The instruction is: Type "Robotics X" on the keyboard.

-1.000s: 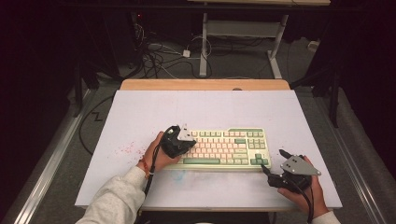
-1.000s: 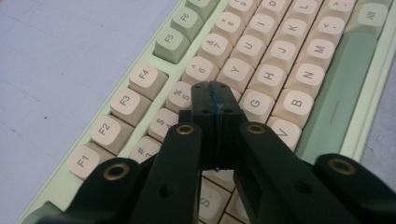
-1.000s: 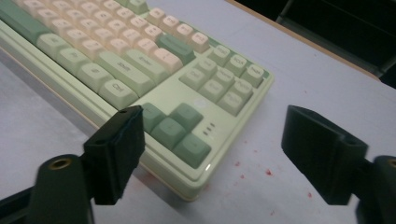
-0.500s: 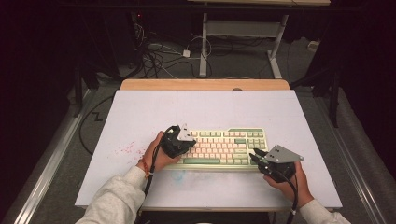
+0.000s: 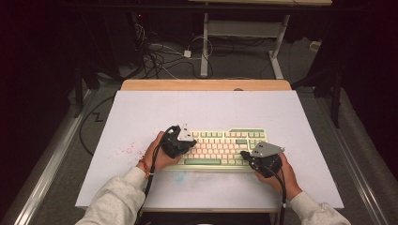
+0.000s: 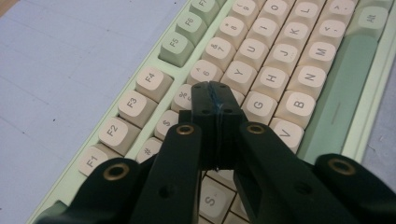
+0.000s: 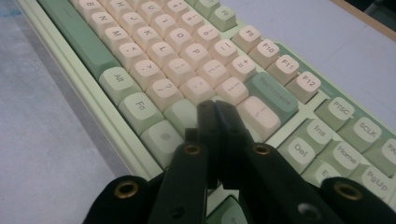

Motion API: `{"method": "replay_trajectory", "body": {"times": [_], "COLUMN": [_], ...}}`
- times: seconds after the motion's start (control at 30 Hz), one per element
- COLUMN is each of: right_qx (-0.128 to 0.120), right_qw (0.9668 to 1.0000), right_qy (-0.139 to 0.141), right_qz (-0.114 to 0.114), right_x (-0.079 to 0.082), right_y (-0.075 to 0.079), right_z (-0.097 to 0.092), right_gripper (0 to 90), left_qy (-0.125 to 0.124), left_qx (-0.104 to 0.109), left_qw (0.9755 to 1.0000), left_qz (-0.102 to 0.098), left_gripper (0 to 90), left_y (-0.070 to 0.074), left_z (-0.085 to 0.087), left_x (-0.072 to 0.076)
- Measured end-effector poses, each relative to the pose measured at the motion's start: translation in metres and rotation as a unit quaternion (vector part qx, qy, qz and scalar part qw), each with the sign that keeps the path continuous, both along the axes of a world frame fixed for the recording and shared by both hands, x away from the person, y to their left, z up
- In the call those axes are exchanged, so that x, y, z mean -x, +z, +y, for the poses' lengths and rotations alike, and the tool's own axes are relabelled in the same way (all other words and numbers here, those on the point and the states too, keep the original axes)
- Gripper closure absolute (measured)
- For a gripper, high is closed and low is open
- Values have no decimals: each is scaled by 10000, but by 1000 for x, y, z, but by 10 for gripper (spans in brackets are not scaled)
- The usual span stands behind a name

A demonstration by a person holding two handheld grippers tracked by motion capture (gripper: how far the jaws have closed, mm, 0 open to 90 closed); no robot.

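Note:
A pale green keyboard [image 5: 220, 150] with cream and green keys lies on the white mat, near its front edge. My left gripper [image 5: 190, 145] hovers over the keyboard's left part. In the left gripper view its jaws [image 6: 212, 91] are pressed together, empty, above the keys near the number row of the keyboard [image 6: 280, 70]. My right gripper [image 5: 245, 154] is at the keyboard's right end. Its jaws have just been closing and now meet with nothing between them [image 7: 215, 109], low over the green keys right of the Fn key on the keyboard [image 7: 154, 51].
The white mat [image 5: 206, 112] covers a wooden table whose far edge [image 5: 206, 85] shows. Red specks [image 5: 126, 151] mark the mat left of the keyboard. Cables [image 5: 159, 56] and a desk frame [image 5: 204, 42] are on the floor beyond.
My right gripper has moved left, from the mat beside the keyboard to over its right end, and its jaws have closed. The left gripper has stayed in place.

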State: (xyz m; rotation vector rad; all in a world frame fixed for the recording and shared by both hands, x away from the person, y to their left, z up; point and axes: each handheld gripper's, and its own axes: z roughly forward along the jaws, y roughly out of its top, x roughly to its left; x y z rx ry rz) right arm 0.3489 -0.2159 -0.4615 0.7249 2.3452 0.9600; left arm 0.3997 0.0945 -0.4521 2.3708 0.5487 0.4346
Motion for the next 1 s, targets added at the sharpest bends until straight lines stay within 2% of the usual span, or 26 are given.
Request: {"method": "replay_trajectory", "body": {"times": [0.27,0.33,1.0], "right_qx": [27,101,68], "right_qw": [10000,9999,10000], "right_qy": [9,23,10], "right_qz": [33,65,52], "right_x": [0,-1,-1], "right_y": [0,-2,-4], "right_z": [1,2,2], "right_gripper": [900,900,900], "left_qy": [-13,-13,-15], "left_qx": [-20,-23,-46], "left_qw": [10000,10000,10000], "left_qz": [0,-5,-55], "left_gripper": [873,873,871], "left_y": [0,0,2], "left_z": [0,-1,-2], "left_x": [0,0,-2]}}
